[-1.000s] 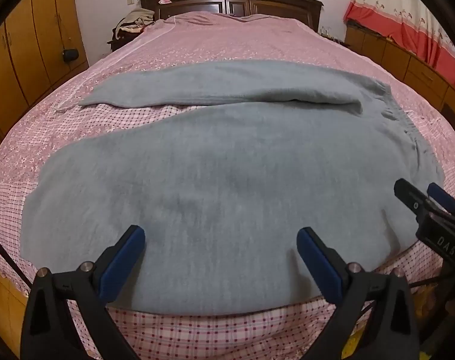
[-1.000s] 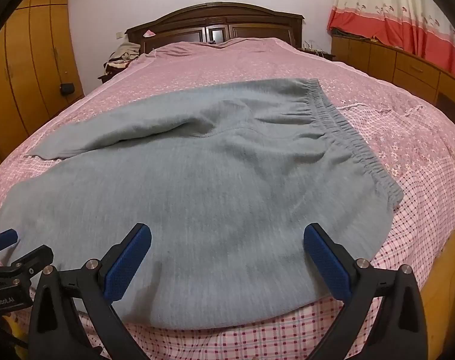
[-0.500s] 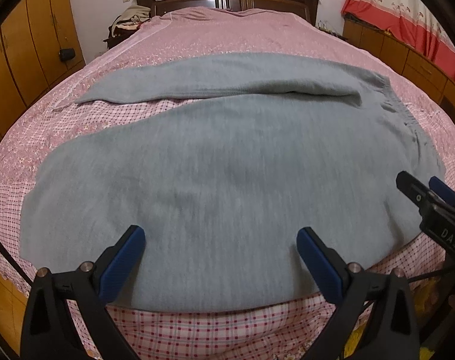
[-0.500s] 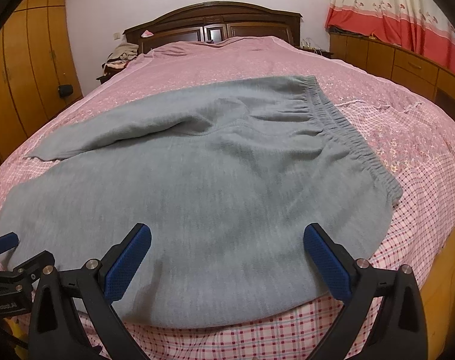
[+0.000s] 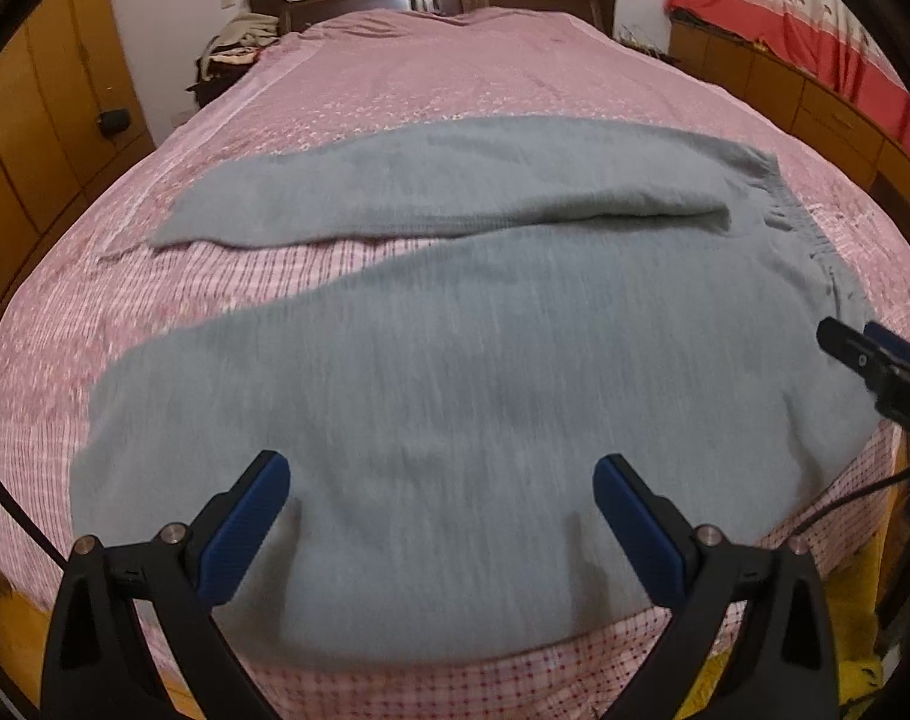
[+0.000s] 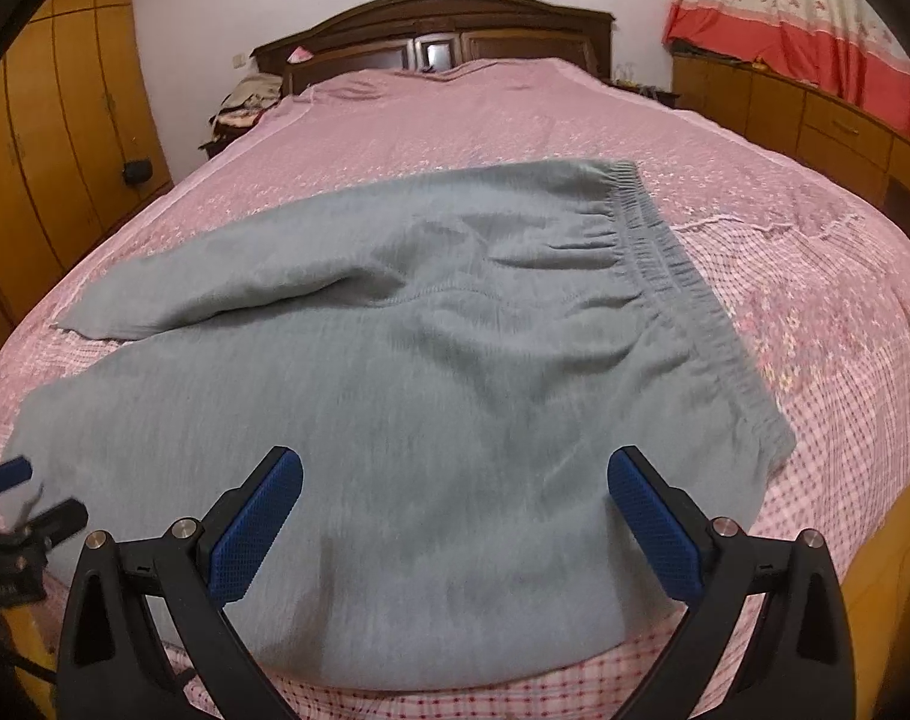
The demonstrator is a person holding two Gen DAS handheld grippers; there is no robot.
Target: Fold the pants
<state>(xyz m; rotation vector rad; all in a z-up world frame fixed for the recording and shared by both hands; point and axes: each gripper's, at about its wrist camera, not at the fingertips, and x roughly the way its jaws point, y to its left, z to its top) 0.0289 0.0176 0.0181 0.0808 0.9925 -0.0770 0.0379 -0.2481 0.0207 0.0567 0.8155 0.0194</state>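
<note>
Grey-blue pants (image 5: 485, 360) lie spread flat across the foot of the bed, legs pointing left, the elastic waistband (image 6: 683, 276) at the right. The far leg (image 5: 443, 192) lies apart from the near leg, with bedspread showing between them at the left. My left gripper (image 5: 440, 510) is open and empty above the near leg by the bed's front edge. My right gripper (image 6: 455, 510) is open and empty above the seat of the pants; it also shows in the left wrist view (image 5: 875, 360).
The pink patterned bedspread (image 6: 515, 114) covers a wide bed with a dark wooden headboard (image 6: 437, 30). Orange wardrobes (image 6: 41, 138) stand at the left, low cabinets (image 6: 815, 120) under a red curtain at the right. Clothes are piled (image 5: 239, 42) beside the headboard.
Both grippers have drawn back and tilted up a little, so the pants sit lower and smaller in both views. The pants have not moved. Both grippers stay open.
</note>
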